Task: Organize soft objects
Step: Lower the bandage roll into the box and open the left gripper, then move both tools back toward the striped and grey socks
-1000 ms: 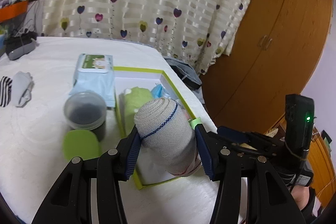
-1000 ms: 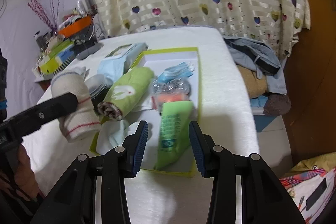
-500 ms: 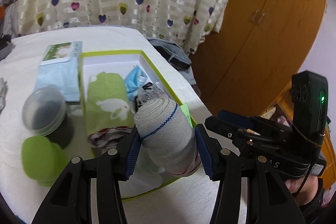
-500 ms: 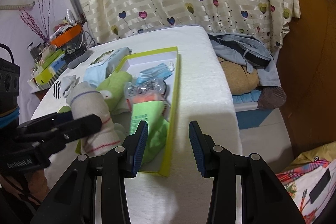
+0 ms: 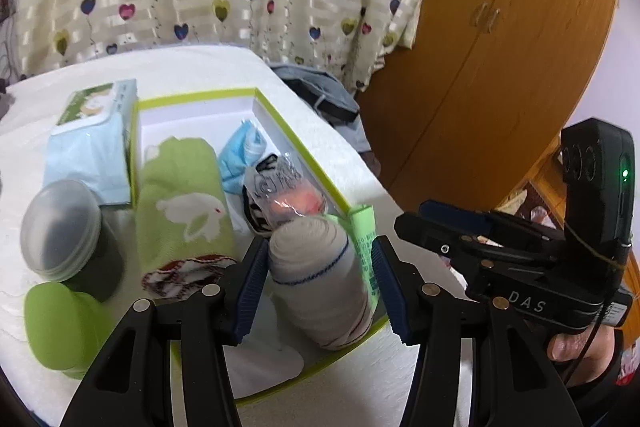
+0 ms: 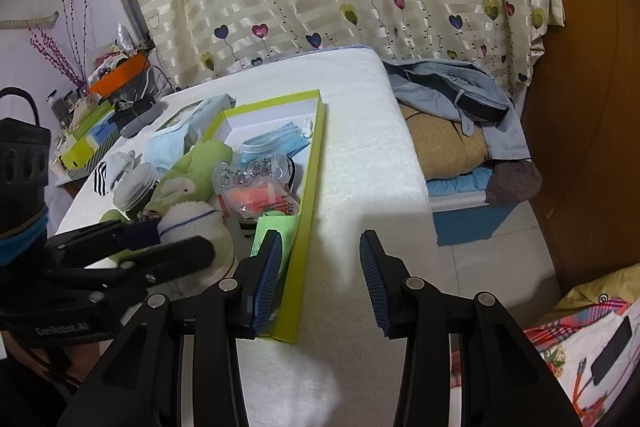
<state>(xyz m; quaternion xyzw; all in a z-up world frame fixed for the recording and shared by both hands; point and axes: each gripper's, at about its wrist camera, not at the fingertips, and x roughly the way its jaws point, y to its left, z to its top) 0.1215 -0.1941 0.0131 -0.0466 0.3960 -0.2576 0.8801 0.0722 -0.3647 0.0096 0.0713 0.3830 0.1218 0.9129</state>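
The left gripper (image 5: 320, 279) hovers over the near end of a shallow green-rimmed box (image 5: 316, 167) on a white-covered desk (image 5: 192, 71). A rolled white sock (image 5: 320, 279) with a thin blue stripe sits between its blue-padded fingers (image 5: 250, 285). The roll's long axis runs away from the camera, with its rounded end pointing to the far side and tipped slightly left, and its red-striped end nearest the camera, low in the box. The left pad touches the roll; a narrow gap shows at the right pad, so I cannot tell whether the fingers are clamped on it.

Inside the box, a folded green cloth with a white rabbit (image 5: 184, 211) lies lengthwise along the left side. Right of it are a blue face mask (image 5: 240, 155), a clear packet with orange contents (image 5: 292, 199) and a green tube (image 5: 362, 227) against the right wall.

Left of the box stand a grey lidded jar (image 5: 60, 231), a green round lid (image 5: 60, 331) and a pack of wipes (image 5: 92, 139).

The right gripper (image 6: 320, 279) is held over bare desk just right of the box's near corner, fingers spread wide and holding nothing.
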